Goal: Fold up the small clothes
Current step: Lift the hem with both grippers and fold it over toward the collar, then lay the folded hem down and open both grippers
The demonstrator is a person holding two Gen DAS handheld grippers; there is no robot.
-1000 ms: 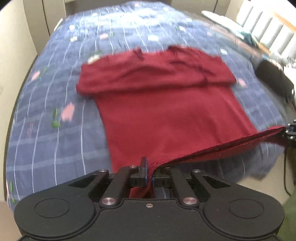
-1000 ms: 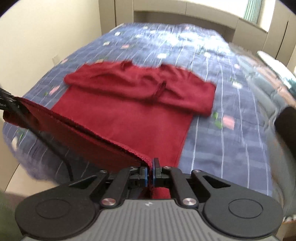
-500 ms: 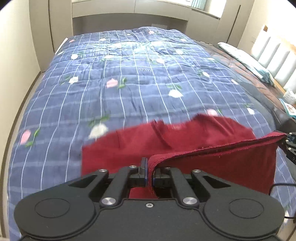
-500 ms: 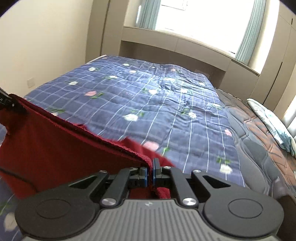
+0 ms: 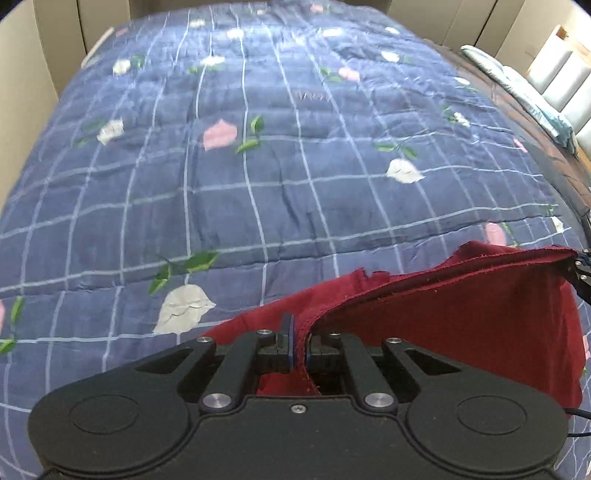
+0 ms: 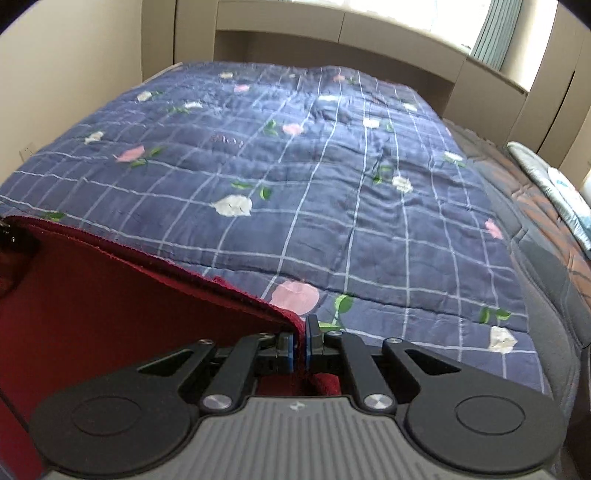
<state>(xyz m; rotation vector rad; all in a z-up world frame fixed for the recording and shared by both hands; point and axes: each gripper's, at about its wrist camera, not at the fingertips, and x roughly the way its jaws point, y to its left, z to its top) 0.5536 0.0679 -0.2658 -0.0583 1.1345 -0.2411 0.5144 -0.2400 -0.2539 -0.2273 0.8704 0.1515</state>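
Observation:
A dark red shirt (image 5: 461, 314) hangs between my two grippers over the near end of the bed. My left gripper (image 5: 300, 347) is shut on one corner of its hem. My right gripper (image 6: 300, 341) is shut on the other corner; the shirt (image 6: 110, 306) fills the lower left of the right wrist view. The hem edge runs taut from one gripper to the other. The right gripper's tip (image 5: 581, 264) shows at the right edge of the left wrist view. The shirt's collar and sleeves are hidden below the lifted cloth.
The bed is covered by a blue checked quilt (image 5: 258, 166) with pink and white flowers; it also shows in the right wrist view (image 6: 332, 177). A brown mattress edge with a light cloth (image 6: 554, 184) lies to the right. Beige walls and cabinets (image 6: 332, 26) stand behind.
Both grippers have carried the hem up and forward over the shirt, toward the collar. The flat shirt body and sleeves seen a second ago have dropped out of view under the lifted cloth.

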